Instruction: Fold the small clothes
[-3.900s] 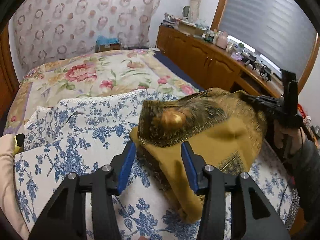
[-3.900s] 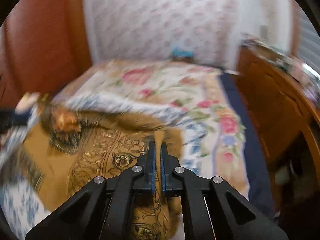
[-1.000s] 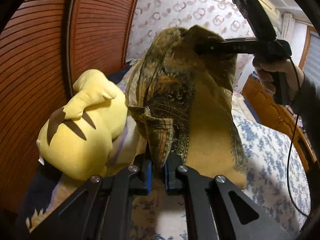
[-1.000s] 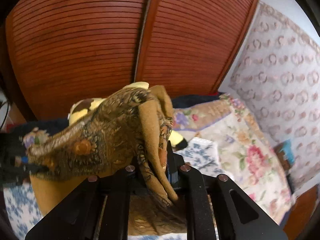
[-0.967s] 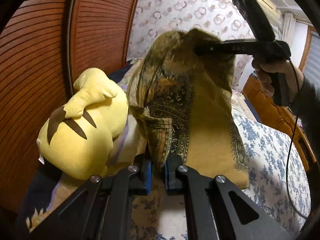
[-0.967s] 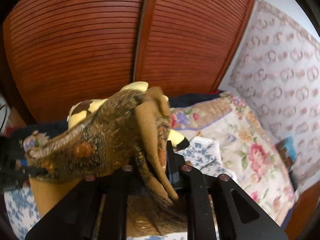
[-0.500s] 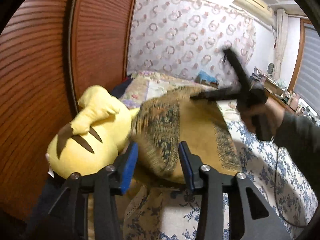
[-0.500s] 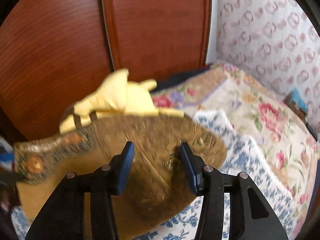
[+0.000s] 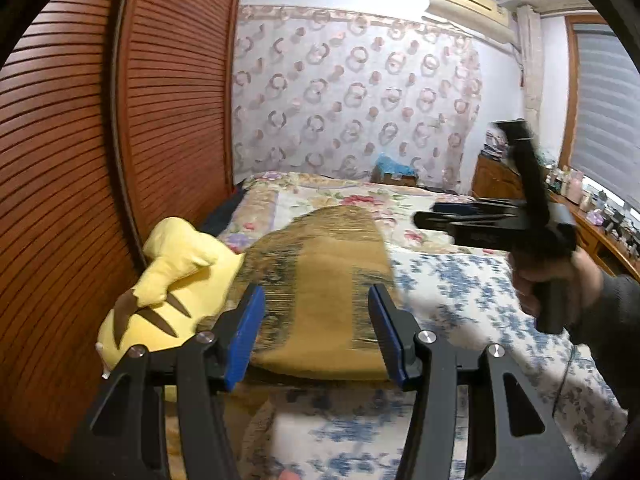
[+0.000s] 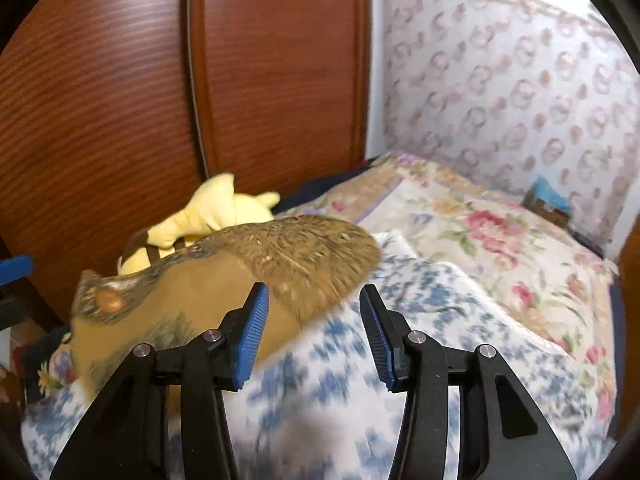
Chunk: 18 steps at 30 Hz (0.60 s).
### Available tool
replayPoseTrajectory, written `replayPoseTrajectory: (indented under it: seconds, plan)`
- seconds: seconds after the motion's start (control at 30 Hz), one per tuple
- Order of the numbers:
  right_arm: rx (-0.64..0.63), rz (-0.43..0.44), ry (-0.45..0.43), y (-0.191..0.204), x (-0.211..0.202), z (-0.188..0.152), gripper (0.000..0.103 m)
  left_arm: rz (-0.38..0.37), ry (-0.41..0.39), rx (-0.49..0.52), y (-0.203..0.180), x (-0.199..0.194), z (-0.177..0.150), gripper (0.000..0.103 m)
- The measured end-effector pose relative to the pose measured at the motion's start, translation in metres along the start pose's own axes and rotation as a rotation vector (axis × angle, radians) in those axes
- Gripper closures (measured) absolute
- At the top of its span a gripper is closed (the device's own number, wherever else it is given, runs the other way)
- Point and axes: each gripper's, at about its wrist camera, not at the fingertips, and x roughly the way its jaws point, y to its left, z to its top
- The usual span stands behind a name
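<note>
A mustard-brown patterned cloth (image 9: 320,280) lies folded on the bed next to a yellow plush toy (image 9: 168,292). It also shows in the right wrist view (image 10: 224,276). My left gripper (image 9: 316,332) is open and empty, its blue pads on either side of the cloth's near edge, just above it. My right gripper (image 10: 314,332) is open and empty, over the blue-flowered sheet (image 10: 400,320) to the right of the cloth. The right gripper also shows in the left wrist view (image 9: 444,216), held in a hand.
A slatted wooden wardrobe (image 9: 120,140) stands close behind the plush toy. A floral quilt (image 10: 500,232) covers the far bed. A wooden dresser (image 9: 592,232) with small items runs along the right, under a window blind.
Both grippers held the cloth raised a second ago. They have let go and opened wider, and the cloth now lies on the bed by the plush toy. The right gripper moved off to the right.
</note>
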Motion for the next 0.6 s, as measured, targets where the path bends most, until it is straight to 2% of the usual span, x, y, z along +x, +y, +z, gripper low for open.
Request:
replayPoseTrajectory:
  seconds: [0.1, 0.17, 0.27, 0.6]
  plan:
    - [0.021, -0.052, -0.029, 0.001, -0.052, -0.022, 0.052, -0.012, -0.003, 0.02, -0.021, -0.004, -0.001, 0.05]
    - [0.031, -0.074, -0.044, 0.003, -0.08, -0.036, 0.041, -0.032, -0.007, 0.036, -0.037, -0.007, -0.002, 0.05]
    - [0.062, -0.124, -0.075, 0.004, -0.122, -0.062, 0.033, -0.059, -0.023, 0.057, -0.059, -0.015, -0.003, 0.05]
    - [0.221, -0.322, -0.167, -0.003, -0.234, -0.118, 0.032, -0.118, -0.05, 0.109, -0.12, -0.038, 0.0, 0.05]
